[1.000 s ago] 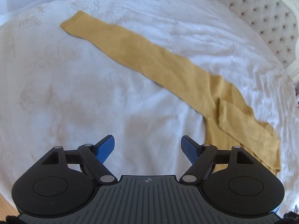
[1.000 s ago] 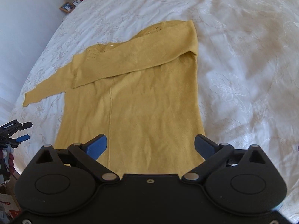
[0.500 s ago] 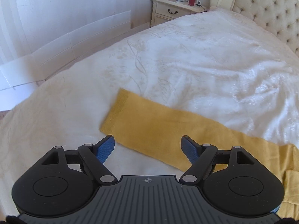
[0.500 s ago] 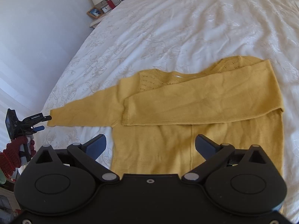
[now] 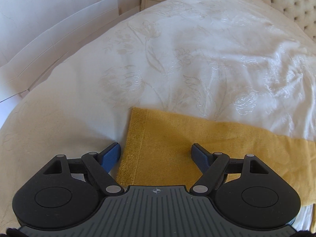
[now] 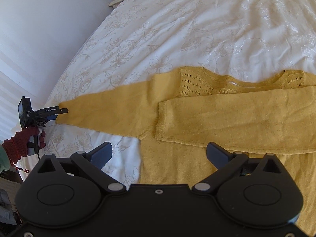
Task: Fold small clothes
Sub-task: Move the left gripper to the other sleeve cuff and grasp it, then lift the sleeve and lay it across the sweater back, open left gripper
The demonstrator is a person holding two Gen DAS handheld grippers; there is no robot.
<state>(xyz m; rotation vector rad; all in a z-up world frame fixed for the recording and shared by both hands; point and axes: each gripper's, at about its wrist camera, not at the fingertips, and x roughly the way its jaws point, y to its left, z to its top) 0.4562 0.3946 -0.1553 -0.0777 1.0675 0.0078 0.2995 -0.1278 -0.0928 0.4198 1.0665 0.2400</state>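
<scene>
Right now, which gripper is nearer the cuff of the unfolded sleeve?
Left. The left gripper is right at that cuff, jaws open. The right gripper is by the sweater body.

Swept the left gripper [image 5: 156,154] along the outstretched sleeve [image 5: 197,148] to its cuff [image 5: 134,144], jaws wide. Carried the right gripper [image 6: 159,154] from the yellow sweater [image 6: 217,118] hem toward the folded sleeve [image 6: 237,116].
</scene>
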